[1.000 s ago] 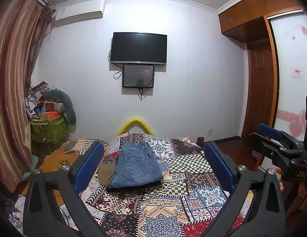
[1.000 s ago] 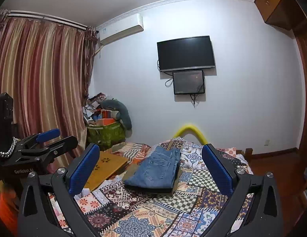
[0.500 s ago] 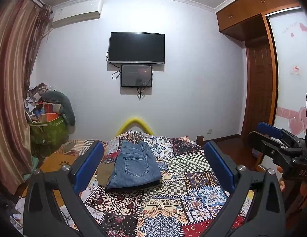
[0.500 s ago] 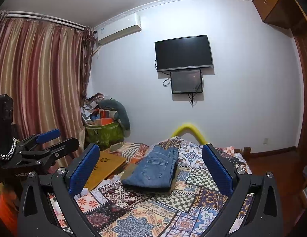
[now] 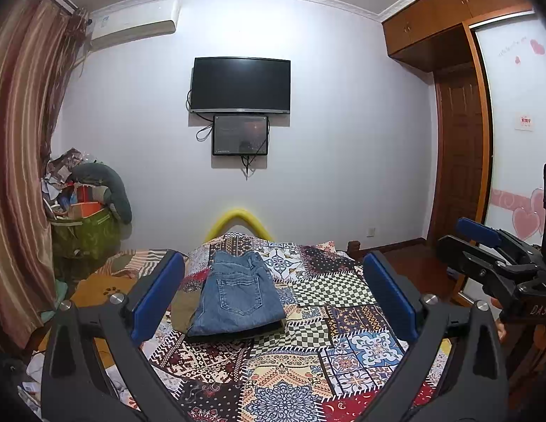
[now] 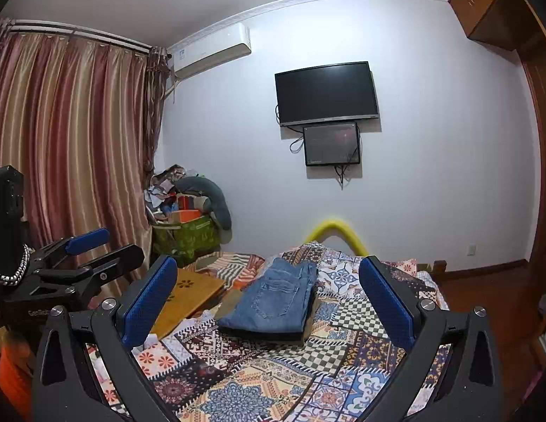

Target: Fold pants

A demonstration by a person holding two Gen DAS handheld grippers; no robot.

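Note:
Folded blue jeans lie back pocket up on a patchwork bedspread, resting on a darker folded garment. In the right wrist view the same jeans sit left of centre on the bed. My left gripper hovers above the bed, well short of the jeans, open and empty. My right gripper is likewise open with nothing between its blue pads. Each gripper shows in the other's view, the right gripper at the right edge and the left gripper at the left edge.
A wooden board lies to the left of the bed. A green bin of clutter stands by the curtain. A TV hangs on the far wall, and a wardrobe and door stand at the right. A yellow arch rises at the bed's far end.
Both views have drifted slightly, so the grippers shifted a little. The jeans lie as before, and both grippers have stayed open.

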